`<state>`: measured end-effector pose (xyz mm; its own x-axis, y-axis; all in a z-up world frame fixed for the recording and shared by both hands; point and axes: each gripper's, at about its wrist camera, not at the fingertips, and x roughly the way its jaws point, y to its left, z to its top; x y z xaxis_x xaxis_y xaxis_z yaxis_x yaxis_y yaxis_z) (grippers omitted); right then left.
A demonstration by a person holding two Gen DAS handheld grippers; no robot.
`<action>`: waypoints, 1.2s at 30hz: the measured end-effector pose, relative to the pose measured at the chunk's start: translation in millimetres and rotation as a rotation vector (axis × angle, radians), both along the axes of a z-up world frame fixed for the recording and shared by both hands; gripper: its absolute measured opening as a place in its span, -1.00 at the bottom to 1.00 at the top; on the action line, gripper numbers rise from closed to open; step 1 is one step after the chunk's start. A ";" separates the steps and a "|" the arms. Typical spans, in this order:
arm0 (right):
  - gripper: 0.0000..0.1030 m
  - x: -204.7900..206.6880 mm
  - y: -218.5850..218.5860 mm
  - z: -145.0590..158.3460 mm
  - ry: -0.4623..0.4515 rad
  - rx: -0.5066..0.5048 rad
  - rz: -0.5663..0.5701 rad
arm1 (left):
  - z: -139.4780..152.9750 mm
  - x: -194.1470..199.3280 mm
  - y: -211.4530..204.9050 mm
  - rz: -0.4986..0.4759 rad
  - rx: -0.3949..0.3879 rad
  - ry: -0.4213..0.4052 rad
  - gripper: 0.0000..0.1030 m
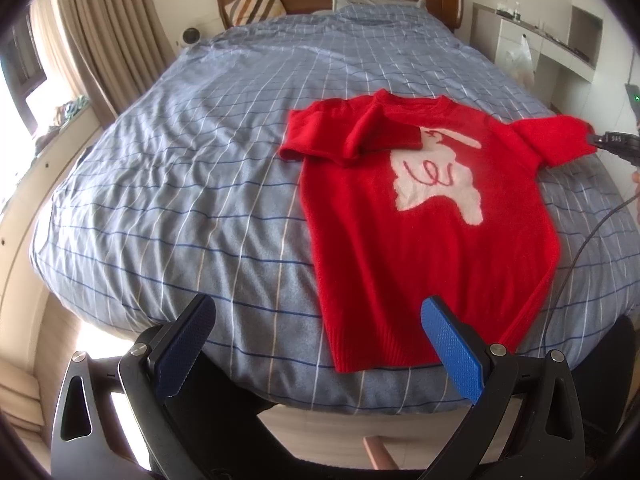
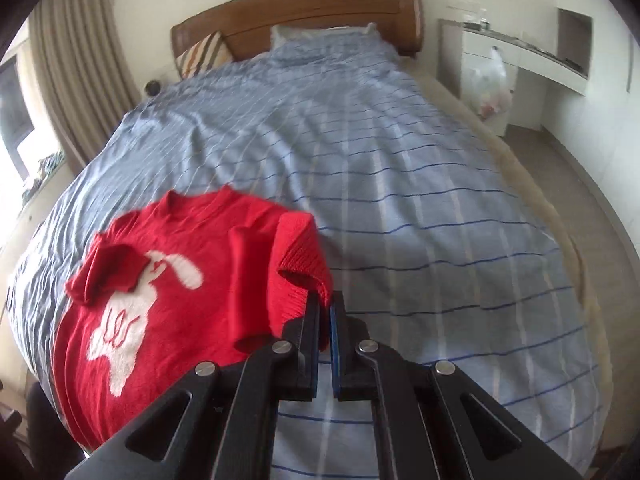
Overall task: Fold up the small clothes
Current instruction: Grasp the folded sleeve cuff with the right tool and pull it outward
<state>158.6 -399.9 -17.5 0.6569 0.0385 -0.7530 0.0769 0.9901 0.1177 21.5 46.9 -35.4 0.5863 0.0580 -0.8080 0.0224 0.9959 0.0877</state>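
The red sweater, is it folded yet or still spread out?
Mostly spread: red sweater body flat, one sleeve folded in, the other pinched in the right gripper.

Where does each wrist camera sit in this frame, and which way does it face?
Left wrist: near the foot of the bed, facing the headboard; open left tongs low in frame, over the hem of the red sweater.
Right wrist: right of the sweater, facing the headboard; right tongs shut on the sweater's sleeve.
Shared: sweater, bed, headboard; the right tongs also show at the left view's right edge.

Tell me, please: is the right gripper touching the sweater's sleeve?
Touching. In the right wrist view, the right gripper is shut on the red sleeve cuff, whose knit edge sits pinched between its fingers.
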 end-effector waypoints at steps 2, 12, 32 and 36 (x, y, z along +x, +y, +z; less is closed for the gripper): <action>-0.92 -15.0 -40.0 4.4 0.003 -0.002 -0.084 | -0.4 1.0 -6.6 -0.015 -0.004 0.005 0.99; -0.93 -52.6 -137.6 -32.0 0.079 0.020 -0.367 | 8.4 -4.3 -37.1 -0.093 0.039 -0.011 0.99; -0.93 -106.2 -215.7 -70.4 0.132 0.345 -0.595 | -2.0 7.8 -20.4 -0.032 0.054 0.015 0.99; -0.93 -107.6 -220.0 -63.0 0.153 0.323 -0.586 | -6.5 12.1 -22.5 -0.035 0.052 0.017 0.99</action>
<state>51.0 -620.0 -80.5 0.5251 -0.0529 -0.8494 0.6286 0.6969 0.3452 33.6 24.4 -41.9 0.5750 0.0798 -0.8142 0.0594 0.9885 0.1389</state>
